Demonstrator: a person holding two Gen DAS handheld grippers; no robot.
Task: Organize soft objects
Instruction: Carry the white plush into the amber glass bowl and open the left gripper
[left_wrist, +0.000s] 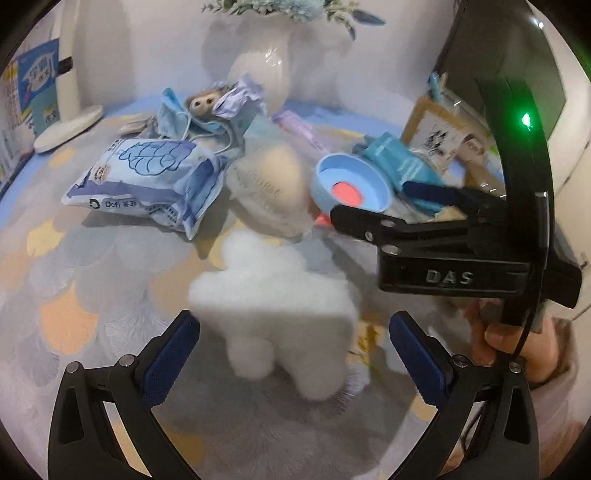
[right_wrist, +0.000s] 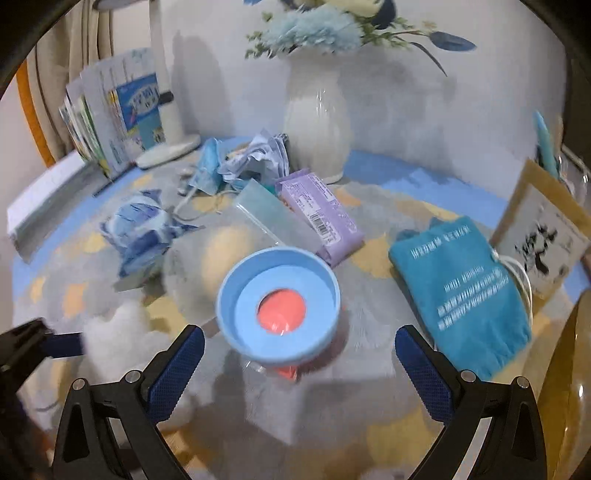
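Left wrist view: white fluffy toy lies mid-desk, straight ahead between the spread fingers of the left gripper.
Left gripper: wide open, holding nothing; nearer arm to the toy.
Right gripper: wide open, empty, facing the blue bowl.
Toy's long axis: roughly along the fingers.

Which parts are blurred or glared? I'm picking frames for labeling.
Left wrist view: the white fluffy toy between the open fingers is smeared soft, and a green LED flares on the right hand-held gripper. Right wrist view: motion blur streaks the teal pouch text; the white vase shows glare lines.
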